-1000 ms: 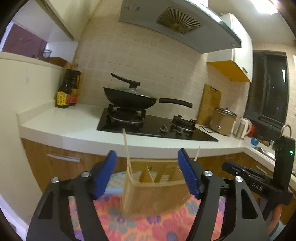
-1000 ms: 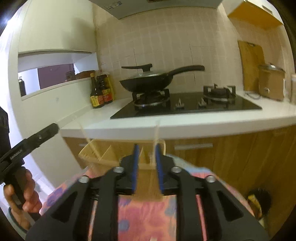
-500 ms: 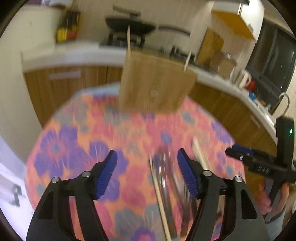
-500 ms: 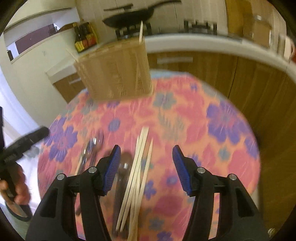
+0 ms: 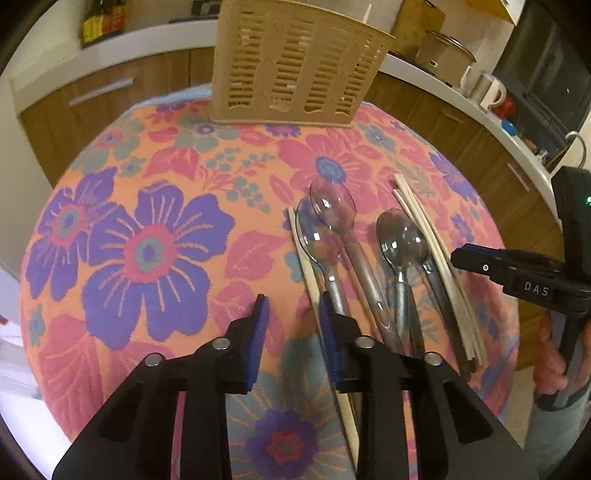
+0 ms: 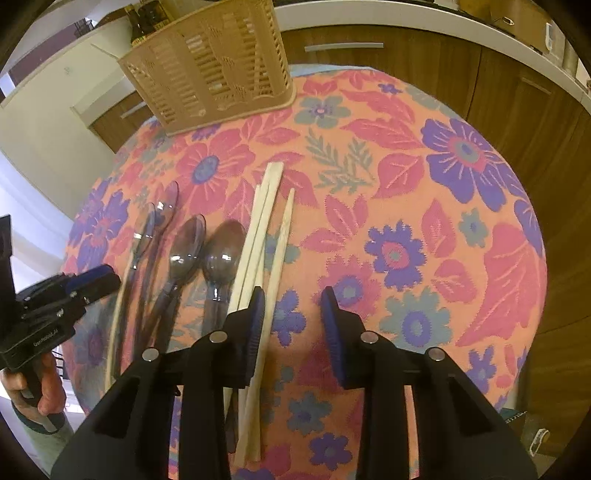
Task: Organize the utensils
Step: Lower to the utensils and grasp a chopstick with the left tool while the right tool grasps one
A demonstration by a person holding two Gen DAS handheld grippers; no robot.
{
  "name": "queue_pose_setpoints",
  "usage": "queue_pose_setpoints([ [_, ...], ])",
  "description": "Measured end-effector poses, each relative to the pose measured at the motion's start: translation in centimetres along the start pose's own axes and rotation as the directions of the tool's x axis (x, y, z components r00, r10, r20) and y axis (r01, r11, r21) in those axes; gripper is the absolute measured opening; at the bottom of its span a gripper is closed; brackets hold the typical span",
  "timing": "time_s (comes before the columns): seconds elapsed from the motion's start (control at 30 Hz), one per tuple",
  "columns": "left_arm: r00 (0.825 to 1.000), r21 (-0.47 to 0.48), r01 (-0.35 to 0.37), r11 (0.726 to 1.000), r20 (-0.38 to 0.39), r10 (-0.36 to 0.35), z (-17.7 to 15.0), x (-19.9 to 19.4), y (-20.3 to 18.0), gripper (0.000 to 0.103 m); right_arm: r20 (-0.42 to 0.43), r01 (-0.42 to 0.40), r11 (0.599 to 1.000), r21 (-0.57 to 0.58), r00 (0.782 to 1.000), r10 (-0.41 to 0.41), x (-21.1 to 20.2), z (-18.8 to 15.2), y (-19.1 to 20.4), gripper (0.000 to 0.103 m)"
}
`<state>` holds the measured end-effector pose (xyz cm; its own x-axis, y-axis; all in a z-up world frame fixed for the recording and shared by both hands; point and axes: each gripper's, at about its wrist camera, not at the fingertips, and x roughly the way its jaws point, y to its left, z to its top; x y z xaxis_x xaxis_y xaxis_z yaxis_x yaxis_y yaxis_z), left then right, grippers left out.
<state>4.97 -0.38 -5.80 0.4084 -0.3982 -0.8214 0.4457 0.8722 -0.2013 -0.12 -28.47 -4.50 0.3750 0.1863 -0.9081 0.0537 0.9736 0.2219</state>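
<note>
A beige slotted utensil basket [image 5: 295, 62] stands at the far edge of a round table with a floral cloth [image 5: 147, 240]; it also shows in the right wrist view [image 6: 210, 66]. Several clear plastic spoons [image 5: 332, 218] and wooden chopsticks [image 5: 436, 258] lie side by side on the cloth, seen too in the right wrist view: spoons [image 6: 184, 251], chopsticks [image 6: 258, 236]. My left gripper [image 5: 291, 317] is open and empty, just left of the spoon handles. My right gripper [image 6: 291, 317] is open and empty, its left finger over the chopsticks.
Wooden kitchen cabinets [image 5: 92, 96] and a white counter [image 5: 110, 40] with sauce bottles [image 5: 101, 20] ring the table's far side. A pot, kettle and cups [image 5: 480, 88] stand on the counter at right. The other hand-held gripper [image 5: 524, 280] shows at the right edge.
Both grippers tilted down from facing the stove to looking at the tabletop and came close over the utensils. The right gripper went from shut to open.
</note>
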Motion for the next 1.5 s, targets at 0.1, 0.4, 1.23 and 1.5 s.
queue_pose_setpoints([
  [0.1, 1.000, 0.001, -0.002, 1.000, -0.005, 0.002, 0.4, 0.1, 0.0, 0.025, -0.002, 0.020, 0.999, -0.025, 1.000, -0.020, 0.4, 0.4, 0.5, 0.024],
  [0.4, 0.996, 0.094, -0.068, 0.993, -0.053, 0.073, 1.2, 0.8, -1.4, 0.030, -0.028, 0.147, 0.977, -0.153, 0.988, -0.153, 1.4, 1.5, 2.6, 0.010],
  [1.23, 0.998, -0.077, -0.059, 0.995, -0.022, 0.058, 1.6, 0.0, 3.9, 0.005, -0.101, 0.112, 0.985, -0.132, 0.987, -0.126, 1.5, 2.7, 0.1, 0.003],
  [1.5, 0.992, 0.031, -0.084, 0.996, -0.094, 0.086, 2.3, 0.5, 2.9, 0.016, -0.197, 0.066, 0.985, -0.160, 0.976, -0.098, 2.0, 3.5, -0.3, 0.004],
])
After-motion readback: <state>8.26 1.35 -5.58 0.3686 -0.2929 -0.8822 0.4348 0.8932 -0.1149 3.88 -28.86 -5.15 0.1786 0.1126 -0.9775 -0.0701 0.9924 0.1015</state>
